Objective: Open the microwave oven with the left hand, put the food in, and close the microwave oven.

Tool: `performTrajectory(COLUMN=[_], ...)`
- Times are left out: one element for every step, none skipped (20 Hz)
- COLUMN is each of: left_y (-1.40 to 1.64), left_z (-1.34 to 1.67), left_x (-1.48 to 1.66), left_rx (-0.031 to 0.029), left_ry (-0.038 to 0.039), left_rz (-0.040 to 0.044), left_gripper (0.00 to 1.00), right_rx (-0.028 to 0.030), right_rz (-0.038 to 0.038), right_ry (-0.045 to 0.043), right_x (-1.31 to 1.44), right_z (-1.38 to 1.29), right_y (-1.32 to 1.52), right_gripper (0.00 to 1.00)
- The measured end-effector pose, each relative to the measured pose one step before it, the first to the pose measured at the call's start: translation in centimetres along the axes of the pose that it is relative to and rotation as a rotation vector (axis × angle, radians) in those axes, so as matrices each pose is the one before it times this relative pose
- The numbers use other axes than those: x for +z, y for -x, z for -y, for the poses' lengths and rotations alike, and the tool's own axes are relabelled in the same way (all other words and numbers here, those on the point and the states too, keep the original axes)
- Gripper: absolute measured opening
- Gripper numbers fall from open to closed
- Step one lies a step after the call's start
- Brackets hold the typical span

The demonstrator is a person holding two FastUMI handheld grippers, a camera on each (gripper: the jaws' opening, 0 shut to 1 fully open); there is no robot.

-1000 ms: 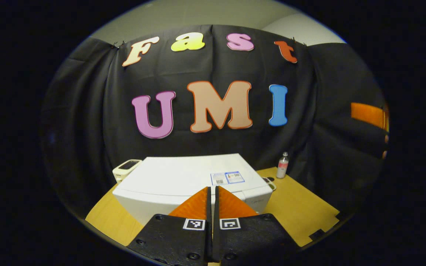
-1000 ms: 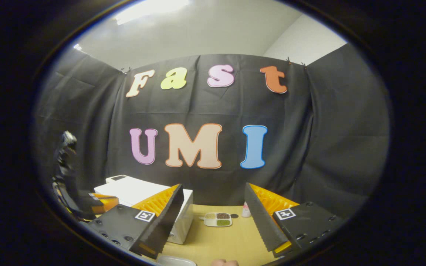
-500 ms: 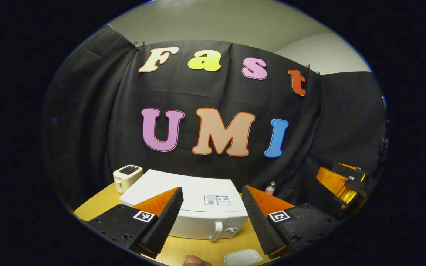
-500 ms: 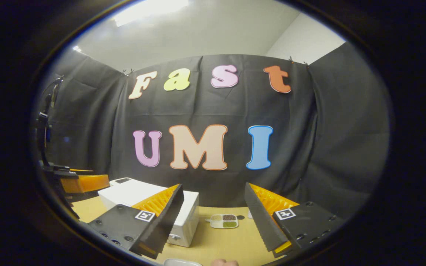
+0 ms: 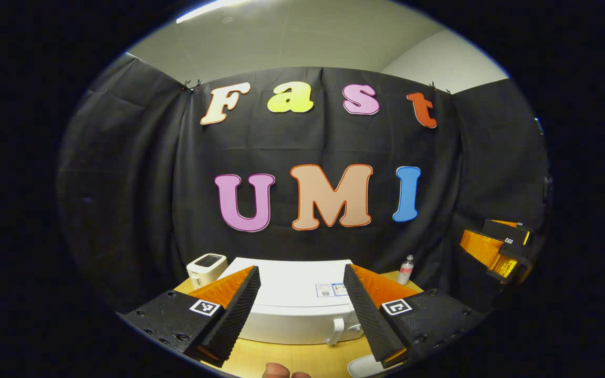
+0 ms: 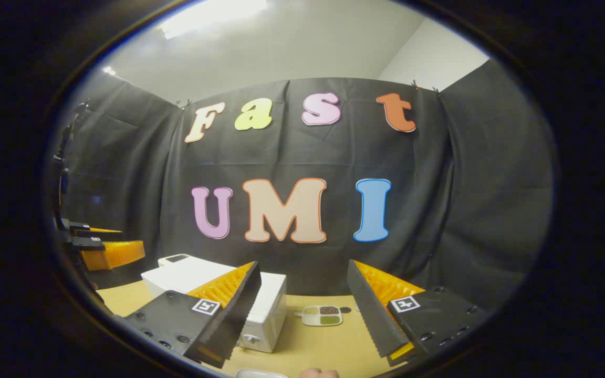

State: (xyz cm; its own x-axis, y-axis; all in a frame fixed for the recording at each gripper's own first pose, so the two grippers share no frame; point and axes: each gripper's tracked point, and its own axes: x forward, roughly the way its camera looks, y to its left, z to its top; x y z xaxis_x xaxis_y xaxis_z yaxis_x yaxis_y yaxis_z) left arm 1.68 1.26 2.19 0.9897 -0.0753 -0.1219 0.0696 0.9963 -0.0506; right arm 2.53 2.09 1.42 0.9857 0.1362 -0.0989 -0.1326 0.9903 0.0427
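Black cloth hangs behind a wooden table (image 5: 281, 359), and on it sits the white microwave oven (image 5: 292, 310), door shut, its handle (image 5: 337, 332) toward the right of its front in the left gripper view. The left tongs (image 5: 301, 310) hang in front of the oven with jaws wide apart, holding nothing — a second ago they were pressed together right over its top, and half a second ago already spread; since then the oven has slid closer to centre between the fingers. A small white appliance (image 5: 207, 268) stands behind the oven's left corner, a little bottle (image 5: 405, 269) behind its right. The right tongs (image 6: 302, 310) are likewise wide open and empty, hardly changed over the second — between them lies a divided dish of food (image 6: 322, 315) on the table, just right of the oven (image 6: 260, 315). A white plate's edge (image 6: 260, 374) shows at the bottom.
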Motion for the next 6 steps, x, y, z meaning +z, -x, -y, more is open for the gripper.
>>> performTrajectory(left_y=[-0.005,0.082,-0.034,0.064,-0.017,-0.001], left_z=[-0.222,-0.249,-0.112,-0.167,-0.046,0.008], left_x=[-0.044,0.004,-0.068,-0.151,-0.057,-0.121], left_rx=[0.00585,0.00481,0.00346,0.00368,-0.00042,0.00067], left_ry=[-0.00515,-0.00208,-0.00006,0.0043,0.00479,0.00203], left_rz=[0.00037,0.0031,-0.00263,-0.00302,-0.00203,-0.00304], left_gripper=[0.95,0.95,0.95,0.96,0.95,0.93], right_rx=[0.00096,-0.00048,0.0001,0.0007,0.00088,0.00185], right_rz=[-0.00209,0.00034,0.00145,0.00105,-0.00106,0.00101], right_ry=[-0.00399,-0.00251,-0.00107,0.00074,0.00061,0.00049], right_x=[-0.083,0.015,-0.02,0.051,-0.183,0.089], right_z=[-0.007,-0.025,0.036,-0.051,-0.026,-0.146], right_y=[-0.007,-0.003,-0.046,-0.003,0.024,-0.122], right_gripper=[0.96,0.96,0.96,0.96,0.96,0.96])
